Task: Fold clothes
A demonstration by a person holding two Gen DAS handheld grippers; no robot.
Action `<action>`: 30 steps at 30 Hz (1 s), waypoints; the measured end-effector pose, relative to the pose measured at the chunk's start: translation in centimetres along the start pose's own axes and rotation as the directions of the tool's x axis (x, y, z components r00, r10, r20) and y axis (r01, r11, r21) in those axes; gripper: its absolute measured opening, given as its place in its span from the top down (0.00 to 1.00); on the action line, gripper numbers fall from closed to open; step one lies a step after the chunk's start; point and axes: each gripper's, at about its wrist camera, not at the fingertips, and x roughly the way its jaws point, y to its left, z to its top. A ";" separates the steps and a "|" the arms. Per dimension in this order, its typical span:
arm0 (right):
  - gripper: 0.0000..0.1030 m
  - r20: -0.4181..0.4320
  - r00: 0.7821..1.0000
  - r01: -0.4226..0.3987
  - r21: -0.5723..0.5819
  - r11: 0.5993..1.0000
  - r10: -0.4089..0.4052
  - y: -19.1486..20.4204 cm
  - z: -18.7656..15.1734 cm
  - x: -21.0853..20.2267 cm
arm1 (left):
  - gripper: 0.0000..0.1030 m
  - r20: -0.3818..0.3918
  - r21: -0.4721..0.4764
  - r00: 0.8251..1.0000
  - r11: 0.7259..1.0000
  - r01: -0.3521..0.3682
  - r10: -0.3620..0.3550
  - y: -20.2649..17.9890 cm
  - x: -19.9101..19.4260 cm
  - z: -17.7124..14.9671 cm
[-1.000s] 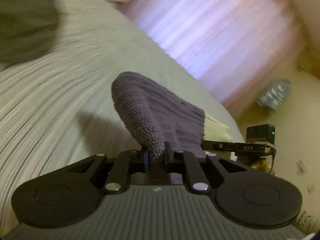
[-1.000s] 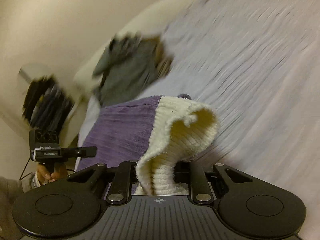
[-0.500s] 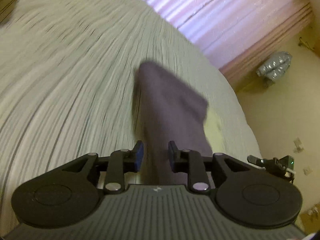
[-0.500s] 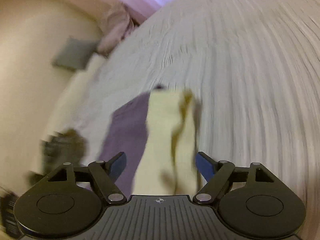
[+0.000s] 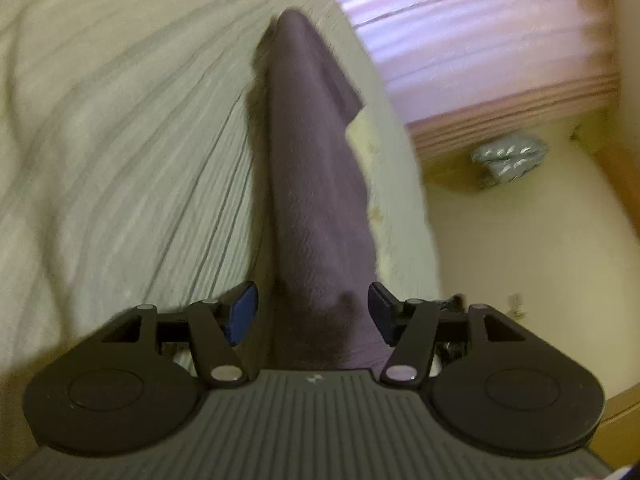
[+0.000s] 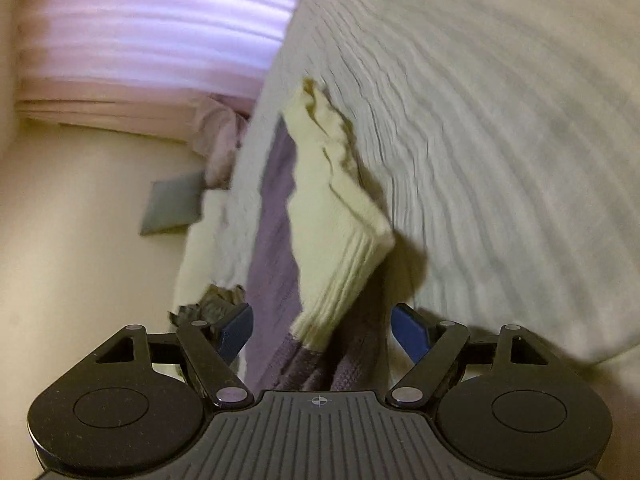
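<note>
Right, the purple knit garment (image 5: 316,208) lies stretched out along the edge of the bed (image 5: 120,140), a long narrow band running away from my left gripper (image 5: 312,312) toward the far end of the mattress. Its near end sits between my left fingers (image 5: 240,312), which stand wide apart on either side of the cloth; whether it brushes them I cannot tell. From the right wrist camera I see the same garment with its cream ribbed part (image 6: 340,216) lying crumpled on top of the purple body (image 6: 276,232), the ribbing turned up at one corner. My right gripper (image 6: 320,328) is spread open too, its blue pads (image 6: 408,332) well clear of the knit that runs between them.

The striped bedspread (image 6: 500,140) is blurred in both views, so the fine creases are hard to read. Just off the bed's edge, beside my right gripper's left finger, a dark crumpled piece of clothing (image 6: 212,304) pokes out. Farther out on the floor (image 6: 80,240) a grey cushion (image 6: 176,204) lies near the bed's side, and a pinkish bundle (image 6: 220,140) sits under the pink curtain (image 6: 160,28). On the left wrist view a silvery padded garment (image 5: 508,156) lies on the floor by the curtain's hem.
</note>
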 end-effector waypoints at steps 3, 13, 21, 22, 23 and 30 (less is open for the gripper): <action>0.52 -0.008 1.000 0.027 0.005 1.000 -0.027 0.3 -1.2 2.0 | 0.77 -0.013 0.036 1.000 0.999 -0.001 0.001 -0.2 1.2 0.2; 0.76 0.033 0.999 0.010 -0.116 0.993 -0.006 4.3 -7.9 1.1 | 0.78 -0.037 0.101 0.996 0.992 -0.072 0.077 1.2 -4.1 0.3; 0.43 0.200 0.979 0.048 -0.013 0.999 -0.045 2.4 -9.3 -1.7 | 0.64 0.021 0.018 0.998 0.998 -0.055 0.055 1.7 -6.9 -0.4; 0.43 0.219 0.975 0.047 0.008 0.999 -0.048 2.2 -9.1 -1.8 | 0.65 0.013 0.033 0.998 0.998 -0.061 0.061 1.4 -6.7 -0.5; 0.44 0.236 0.970 0.044 0.031 0.999 -0.050 1.9 -9.0 -1.9 | 0.65 0.014 0.055 0.997 0.996 -0.073 0.072 1.0 -6.5 -0.7; 0.99 0.322 0.945 0.077 -0.038 0.996 -0.061 2.5 -11.4 -1.8 | 0.90 0.020 0.099 0.996 0.991 -0.089 0.087 1.5 -7.9 -2.0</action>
